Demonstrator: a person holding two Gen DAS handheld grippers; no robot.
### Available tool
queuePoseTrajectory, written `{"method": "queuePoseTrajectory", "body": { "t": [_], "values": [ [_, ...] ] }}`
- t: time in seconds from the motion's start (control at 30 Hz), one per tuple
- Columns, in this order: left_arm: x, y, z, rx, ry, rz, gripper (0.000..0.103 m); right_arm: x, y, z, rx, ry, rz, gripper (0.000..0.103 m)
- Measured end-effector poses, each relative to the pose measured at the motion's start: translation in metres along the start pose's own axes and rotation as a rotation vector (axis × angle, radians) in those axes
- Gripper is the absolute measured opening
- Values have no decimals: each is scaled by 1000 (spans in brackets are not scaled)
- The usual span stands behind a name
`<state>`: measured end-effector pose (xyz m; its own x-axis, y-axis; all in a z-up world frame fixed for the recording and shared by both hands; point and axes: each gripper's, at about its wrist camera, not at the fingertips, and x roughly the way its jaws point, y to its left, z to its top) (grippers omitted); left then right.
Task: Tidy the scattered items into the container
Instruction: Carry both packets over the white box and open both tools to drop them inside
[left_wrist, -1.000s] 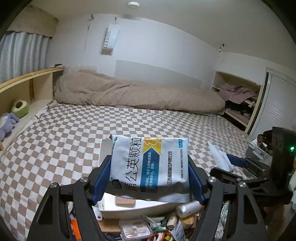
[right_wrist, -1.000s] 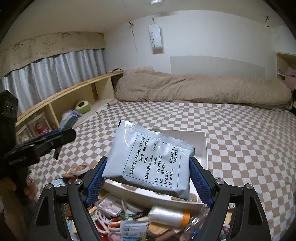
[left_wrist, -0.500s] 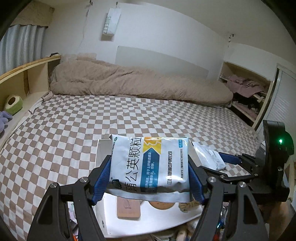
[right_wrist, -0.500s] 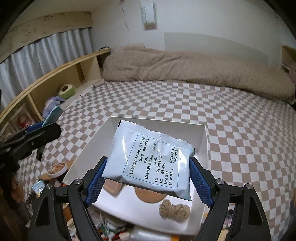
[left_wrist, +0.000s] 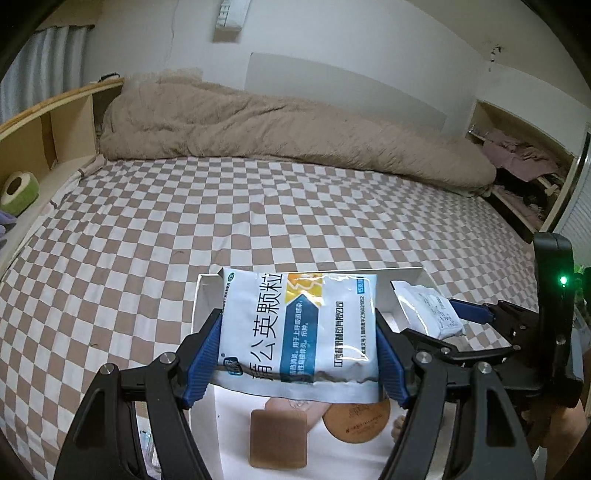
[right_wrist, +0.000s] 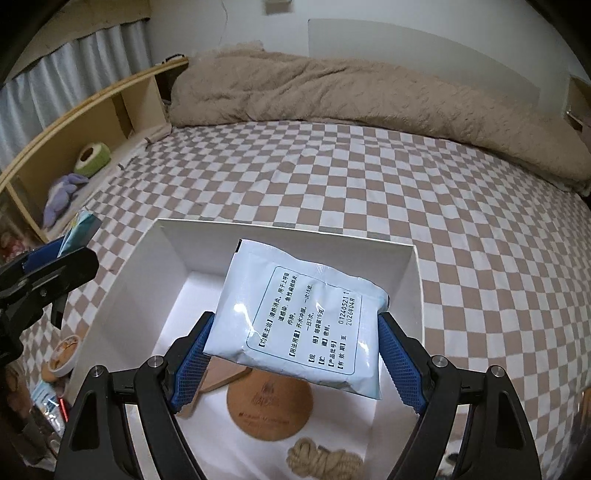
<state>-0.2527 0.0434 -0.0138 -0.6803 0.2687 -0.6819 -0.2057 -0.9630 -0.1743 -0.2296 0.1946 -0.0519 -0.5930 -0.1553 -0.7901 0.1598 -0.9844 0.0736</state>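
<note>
My left gripper (left_wrist: 299, 354) is shut on a white and blue medicine sachet (left_wrist: 299, 328) with an orange corner, held above the white box (left_wrist: 201, 295). My right gripper (right_wrist: 295, 354) is shut on a pale blue sachet (right_wrist: 299, 317), its printed back up, also above the white box (right_wrist: 162, 251). Inside the box lie a round cork coaster (right_wrist: 269, 406), a tan square pad (left_wrist: 279, 437) and a coil of rope (right_wrist: 325, 459). The right gripper and its sachet show at the right of the left wrist view (left_wrist: 428, 310).
The box sits on a brown-and-white checked bedspread (left_wrist: 258, 206) with a beige duvet (left_wrist: 280, 125) at the far end. A wooden shelf (right_wrist: 92, 110) runs along the left. Small loose items, including a round tin (right_wrist: 64, 354), lie left of the box.
Both grippers have moved forward and down over the box with their sachets still held. The box interior now fills the lower part of both views.
</note>
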Motion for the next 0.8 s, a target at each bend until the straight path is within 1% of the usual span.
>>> {"method": "queuePoseTrajectory", "body": {
  "t": [0.07,0.13,0.17,0.27,0.43,0.53,0.6,0.63,0.67,0.8],
  "values": [
    [9,1,0,-8,17,3,75,8,-2,1,-9,6,-2,87],
    [18,1,-2,-12,39,7,75,12,-6,1,5,5,-14,99],
    [22,2,-2,-13,48,10,75,13,-9,1,11,6,-7,100],
    [31,0,-3,-10,67,20,75,12,-13,-2,4,4,-2,100],
    [43,-4,-5,-2,95,31,75,9,-14,-8,-47,16,-12,101],
    [46,-7,-5,-1,94,38,75,8,-13,-11,-66,23,2,101],
    [48,-5,-2,-20,86,45,81,6,-12,-12,-74,28,10,101],
    [47,-3,-2,-34,83,50,91,6,-11,-11,-76,30,13,101],
    [46,-1,-2,-47,79,58,99,5,-10,-10,-80,32,14,101],
    [39,5,-6,-58,73,79,100,6,-9,-9,-92,51,-2,101]
  ]
}}
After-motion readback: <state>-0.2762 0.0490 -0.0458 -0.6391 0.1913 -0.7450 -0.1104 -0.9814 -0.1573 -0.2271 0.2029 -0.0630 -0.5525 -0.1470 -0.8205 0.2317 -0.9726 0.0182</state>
